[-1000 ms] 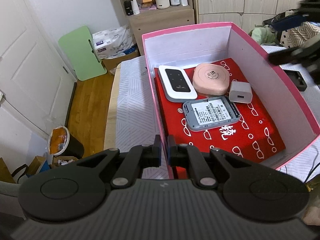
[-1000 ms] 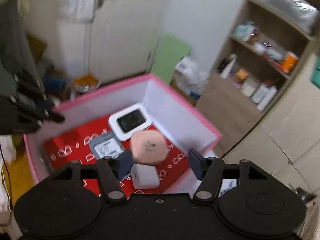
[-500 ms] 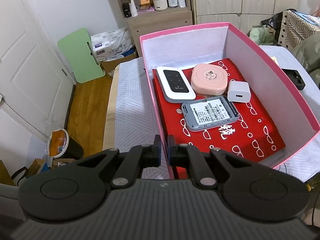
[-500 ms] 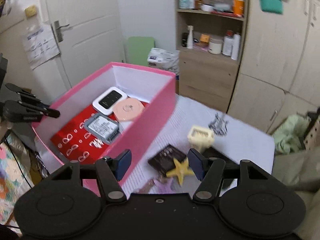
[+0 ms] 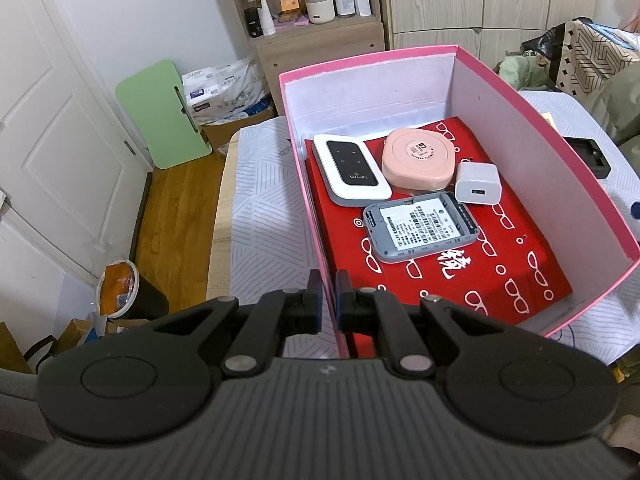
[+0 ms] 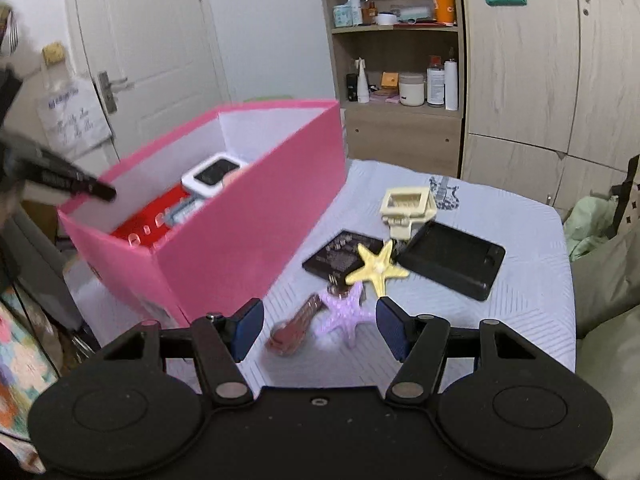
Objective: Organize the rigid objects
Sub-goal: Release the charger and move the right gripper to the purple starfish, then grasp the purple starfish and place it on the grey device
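- Four items already lie in the pink box, on its red patterned liner: a white Wi-Fi router at far left, a round pink case beside it, a white charger block at far right, and a grey device label-up just nearer, grouped toward the far end so the near half stays free for more.
- Clenched on the box's near left wall, the left gripper has a pad on either side of the pink edge, most likely to steady the box while things go in.
- Empty and half spread, the right gripper has just been closing its jaws a little; nothing is clamped between them, though they frame the things lying ahead on the table.
- Nearest to it lie a purple starfish and a reddish key-shaped piece, blurred, so what it is stays a guess.
- Farther off, a yellow starfish lies over a black flat card, with a cream clip and a black tray just beside.
- Crowding is the hindrance: the two starfish nearly touch, and the box's tall pink side stands to the left between these items and their place.
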### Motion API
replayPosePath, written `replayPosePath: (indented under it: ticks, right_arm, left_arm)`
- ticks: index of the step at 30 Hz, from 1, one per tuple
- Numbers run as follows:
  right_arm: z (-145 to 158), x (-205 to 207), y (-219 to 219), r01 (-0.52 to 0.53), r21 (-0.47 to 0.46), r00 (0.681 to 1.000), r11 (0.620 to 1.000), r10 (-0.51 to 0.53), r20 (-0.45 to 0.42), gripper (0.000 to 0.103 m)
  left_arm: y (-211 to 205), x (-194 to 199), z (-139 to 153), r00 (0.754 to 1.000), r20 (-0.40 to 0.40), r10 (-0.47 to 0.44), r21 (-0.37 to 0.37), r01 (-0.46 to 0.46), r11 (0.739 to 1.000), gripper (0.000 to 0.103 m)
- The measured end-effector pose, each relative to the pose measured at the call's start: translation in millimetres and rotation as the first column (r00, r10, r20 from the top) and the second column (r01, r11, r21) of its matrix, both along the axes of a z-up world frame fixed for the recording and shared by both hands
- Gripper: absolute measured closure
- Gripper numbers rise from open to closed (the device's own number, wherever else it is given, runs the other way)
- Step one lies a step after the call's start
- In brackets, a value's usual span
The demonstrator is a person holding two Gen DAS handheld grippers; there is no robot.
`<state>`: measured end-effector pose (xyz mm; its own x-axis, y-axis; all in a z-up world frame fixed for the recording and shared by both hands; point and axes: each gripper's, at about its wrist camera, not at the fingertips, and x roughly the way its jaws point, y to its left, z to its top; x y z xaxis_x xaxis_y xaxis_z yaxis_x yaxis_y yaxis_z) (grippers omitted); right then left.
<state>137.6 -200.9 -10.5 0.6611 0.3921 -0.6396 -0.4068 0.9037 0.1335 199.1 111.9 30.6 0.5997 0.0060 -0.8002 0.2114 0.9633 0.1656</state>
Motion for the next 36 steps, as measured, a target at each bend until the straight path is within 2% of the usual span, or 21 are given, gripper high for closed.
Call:
replayPosePath:
  ticks: [2, 4, 10, 14, 18, 19, 24, 29, 36]
  right_arm:
    - [-5, 2, -1, 0.006, -0.006, 1.0, 1.0, -0.006, 0.002, 0.054]
    - [-10, 6, -3, 0.005, -0.01, 1.0, 1.0, -0.005, 0.0, 0.057]
    - [-30, 22, 2, 0.015, -0.057, 1.0, 0.998, -0.014, 0.015, 0.055]
    - [-43, 32, 5, 0.033, -0.036, 0.999, 0.999, -0.034, -0.027, 0.046]
    - [-48, 27, 12, 0.037, -0.083, 0.999, 0.996, -0.035, 0.029, 0.046]
    - [-48, 26, 13, 0.038, -0.081, 0.999, 0.996, -0.035, 0.036, 0.05]
    - [-44, 17, 12, 0.031, -0.094, 0.997, 0.995, -0.024, 0.073, 0.052]
    - [-37, 14, 7, 0.017, -0.066, 0.999, 0.998, -0.014, 0.05, 0.052]
    - [1, 12, 1, 0.005, 0.018, 0.998, 1.0, -0.006, 0.063, 0.052]
  left_arm:
    - [0, 0, 0, 1.0, 0.001, -0.001, 0.003, 0.001, 1.0, 0.097]
    - [0, 0, 0, 1.0, 0.003, -0.001, 0.005, 0.001, 1.0, 0.097]
    - [0, -1, -1, 1.0, 0.0, -0.005, 0.005, 0.005, 1.0, 0.097]
    - [0, -1, -1, 1.0, 0.002, -0.005, 0.006, 0.005, 1.0, 0.097]
    - [-1, -1, -2, 1.0, -0.001, -0.004, 0.01, 0.004, 1.0, 0.097]
    - [-1, -1, -2, 1.0, -0.002, -0.004, 0.011, 0.004, 1.0, 0.097]
    - [-2, -1, -2, 1.0, -0.003, -0.003, 0.012, 0.003, 1.0, 0.097]
    - [-3, -2, -2, 1.0, -0.004, -0.003, 0.016, 0.003, 1.0, 0.097]
    - [-3, -1, -2, 1.0, -0.006, -0.005, 0.017, 0.006, 1.0, 0.097]
